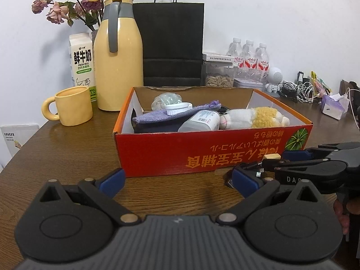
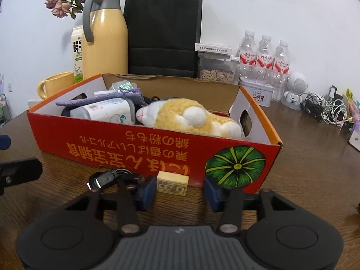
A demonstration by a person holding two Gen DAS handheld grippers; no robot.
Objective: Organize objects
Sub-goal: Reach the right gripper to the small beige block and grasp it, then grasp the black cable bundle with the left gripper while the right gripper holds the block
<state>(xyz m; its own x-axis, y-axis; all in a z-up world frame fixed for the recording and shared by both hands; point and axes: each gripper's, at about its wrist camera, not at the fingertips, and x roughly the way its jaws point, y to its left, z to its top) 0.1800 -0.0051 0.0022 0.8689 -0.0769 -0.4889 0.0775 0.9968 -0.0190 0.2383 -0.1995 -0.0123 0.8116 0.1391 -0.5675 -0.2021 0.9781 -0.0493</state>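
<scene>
Standing on the brown wood-grain worktop (image 2: 303,157), a coiled black cable (image 2: 108,177) lies at far left, just beside the right gripper (image 2: 180,190). Between its blue-padded fingers (image 2: 146,192), partly open, sits a small cream rectangular block (image 2: 172,183), the left finger close beside it, the right one apart. Directly behind rises the red cardboard box (image 2: 135,144), leaving little room forward. The left gripper (image 1: 177,180) is wide open and empty.

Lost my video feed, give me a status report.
Left gripper open, empty. Right gripper open around small tan block, pads not yet pressing. Black cable beside it, red box just behind.
</scene>
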